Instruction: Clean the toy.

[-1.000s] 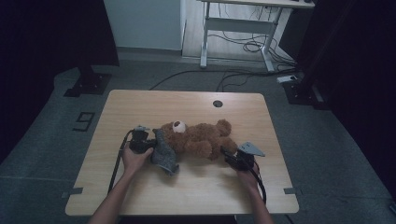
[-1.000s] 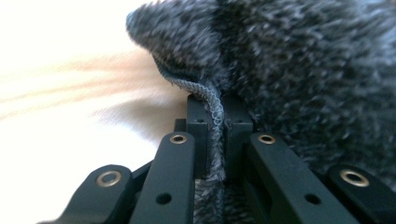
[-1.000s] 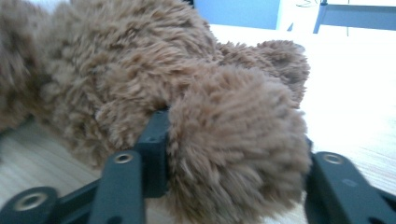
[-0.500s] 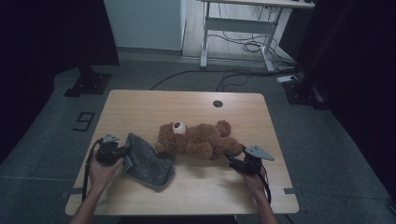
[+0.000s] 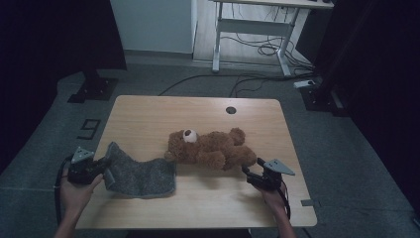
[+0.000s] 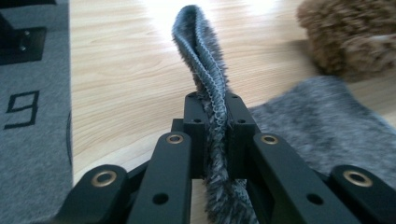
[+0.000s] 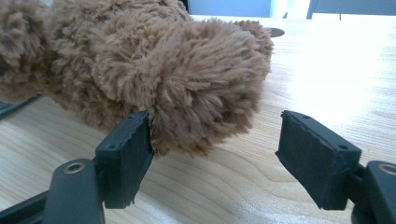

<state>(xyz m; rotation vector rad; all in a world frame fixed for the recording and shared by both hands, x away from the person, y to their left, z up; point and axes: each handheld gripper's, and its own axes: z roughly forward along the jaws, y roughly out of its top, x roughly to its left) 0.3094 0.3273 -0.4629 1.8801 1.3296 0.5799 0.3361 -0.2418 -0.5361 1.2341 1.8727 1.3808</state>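
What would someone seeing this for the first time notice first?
A brown teddy bear lies on its side in the middle of the wooden table. To its left a grey furry cloth is spread out, one edge pinched in the left gripper at the table's near left corner. The right gripper sits open right by the bear's foot, one jaw against the fur.

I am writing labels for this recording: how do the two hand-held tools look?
Both the left tool and the right tool are black, with flat rectangular jaws on linkages with brass-coloured rivets. Each carries a grey three-cornered plate on top and trails a dark cable. The forearms show no sleeves.
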